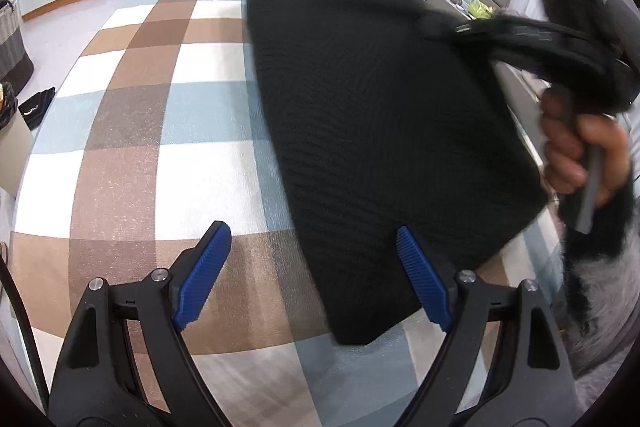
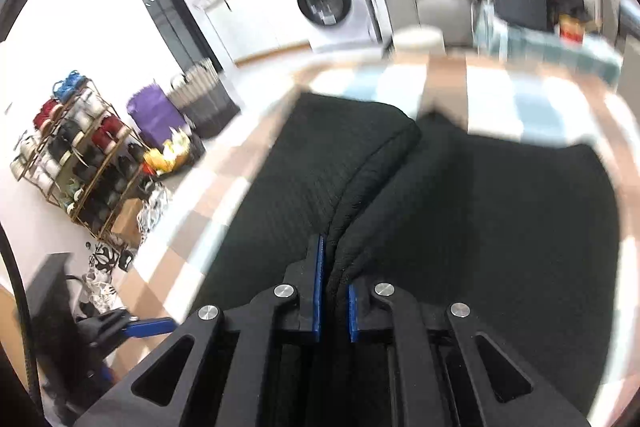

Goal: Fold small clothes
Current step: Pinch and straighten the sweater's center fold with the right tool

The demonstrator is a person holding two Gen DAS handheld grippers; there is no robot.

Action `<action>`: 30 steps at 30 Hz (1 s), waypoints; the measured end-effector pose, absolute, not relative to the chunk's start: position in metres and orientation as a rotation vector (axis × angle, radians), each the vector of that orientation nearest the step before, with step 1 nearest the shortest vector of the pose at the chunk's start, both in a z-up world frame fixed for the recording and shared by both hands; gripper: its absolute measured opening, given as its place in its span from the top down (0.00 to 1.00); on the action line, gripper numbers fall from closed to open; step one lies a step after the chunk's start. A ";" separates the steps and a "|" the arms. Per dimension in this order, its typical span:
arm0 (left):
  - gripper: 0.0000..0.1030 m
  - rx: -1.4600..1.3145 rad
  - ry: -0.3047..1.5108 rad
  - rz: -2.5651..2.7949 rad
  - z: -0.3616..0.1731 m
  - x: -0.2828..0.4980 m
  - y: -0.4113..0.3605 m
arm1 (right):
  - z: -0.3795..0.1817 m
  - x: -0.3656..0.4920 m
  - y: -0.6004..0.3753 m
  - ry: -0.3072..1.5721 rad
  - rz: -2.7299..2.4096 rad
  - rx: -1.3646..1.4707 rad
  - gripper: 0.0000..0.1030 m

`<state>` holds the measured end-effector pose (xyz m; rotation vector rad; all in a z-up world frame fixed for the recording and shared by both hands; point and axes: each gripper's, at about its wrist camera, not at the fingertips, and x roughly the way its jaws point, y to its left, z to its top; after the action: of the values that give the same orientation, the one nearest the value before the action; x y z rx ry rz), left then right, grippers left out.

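The black knit garment (image 2: pixel 460 211) lies spread on the checked cloth (image 1: pixel 168 99) covering the desk, and one edge of it rises in a ridge straight into the right gripper (image 2: pixel 334 291), whose fingers (image 2: pixel 318 287) are pinched shut on that bunched edge. The left gripper (image 1: pixel 312 275) hovers with fingers wide apart and empty, the garment's near corner just beyond its right finger. With only a narrow bite of thick knit held, the edge may slip out mid-fold, or the unpinned garment may drag across the cloth.
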<state>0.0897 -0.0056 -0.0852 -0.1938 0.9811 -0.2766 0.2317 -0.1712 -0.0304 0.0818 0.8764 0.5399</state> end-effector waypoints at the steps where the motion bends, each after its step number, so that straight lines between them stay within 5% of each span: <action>1: 0.19 -0.200 0.973 -0.285 -0.083 0.089 -0.005 | -0.019 0.225 -0.177 0.846 0.529 0.073 0.91; 9: 0.19 -0.184 0.999 -0.262 -0.088 0.094 -0.013 | -0.081 0.241 -0.234 1.094 0.365 0.184 0.86; 11: 0.19 -0.175 0.994 -0.261 -0.088 0.093 -0.014 | -0.081 0.238 -0.249 1.076 0.400 0.247 0.69; 14: 0.19 -0.184 1.000 -0.254 -0.090 0.093 -0.013 | -0.076 0.238 -0.255 1.044 0.403 0.260 0.57; 21: 0.19 -0.176 0.994 -0.248 -0.089 0.094 -0.013 | -0.087 0.279 -0.261 1.029 0.362 0.431 0.57; 22: 0.19 -0.176 0.994 -0.246 -0.089 0.094 -0.013 | -0.088 0.286 -0.262 1.023 0.353 0.448 0.60; 25: 0.19 -0.179 0.993 -0.235 -0.088 0.093 -0.011 | -0.081 0.304 -0.257 1.004 0.334 0.406 0.87; 30: 0.19 -0.206 0.978 -0.233 -0.085 0.094 -0.006 | -0.047 0.292 -0.242 0.904 0.331 0.183 0.88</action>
<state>0.0938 -0.0064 -0.0855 -0.2058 0.9781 -0.2327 0.2924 -0.2424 -0.0468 0.1829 0.9036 0.3312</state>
